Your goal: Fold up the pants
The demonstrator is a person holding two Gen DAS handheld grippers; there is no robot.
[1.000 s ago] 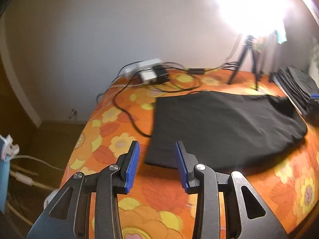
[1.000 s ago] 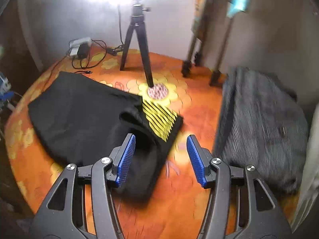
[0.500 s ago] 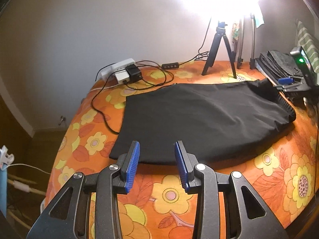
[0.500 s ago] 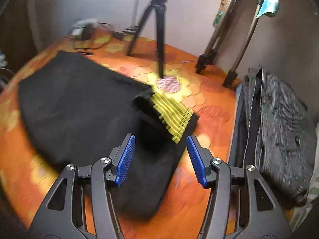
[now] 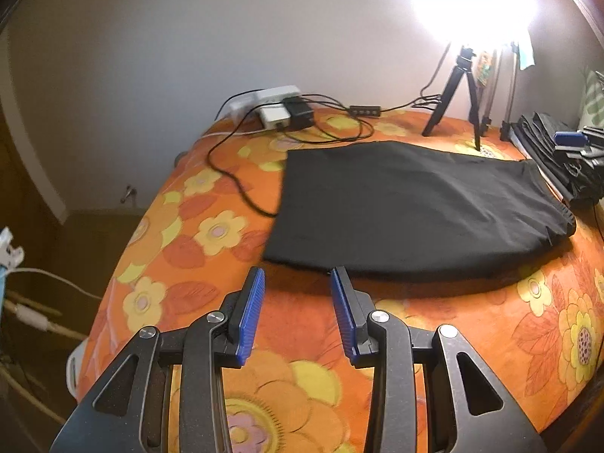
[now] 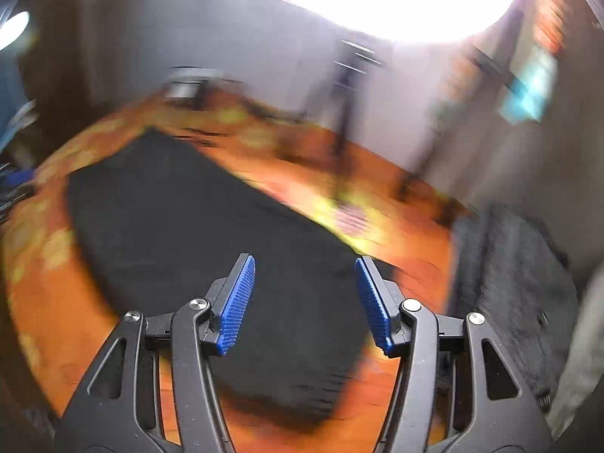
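Black pants (image 5: 407, 207) lie flat, folded lengthwise, on the orange flowered table (image 5: 196, 234). My left gripper (image 5: 298, 283) hovers open just short of their near left corner, with nothing between its blue pads. In the blurred right wrist view the same pants (image 6: 211, 234) spread under my right gripper (image 6: 304, 268), which hangs open above their waist end and holds nothing. The right gripper's blue tip (image 5: 570, 139) shows at the far right of the left wrist view.
A power strip with chargers (image 5: 279, 107) and loose black cables (image 5: 241, 185) sit at the table's back left. A small tripod (image 5: 458, 94) stands under a glaring lamp at the back. Dark folded clothes (image 5: 558, 151) (image 6: 517, 294) are stacked on the right.
The right gripper has swung sideways over the pants' waist end, and its view is now blurred. The folded-up waistband now lies flat. The left gripper shifted near the pants' left corner.
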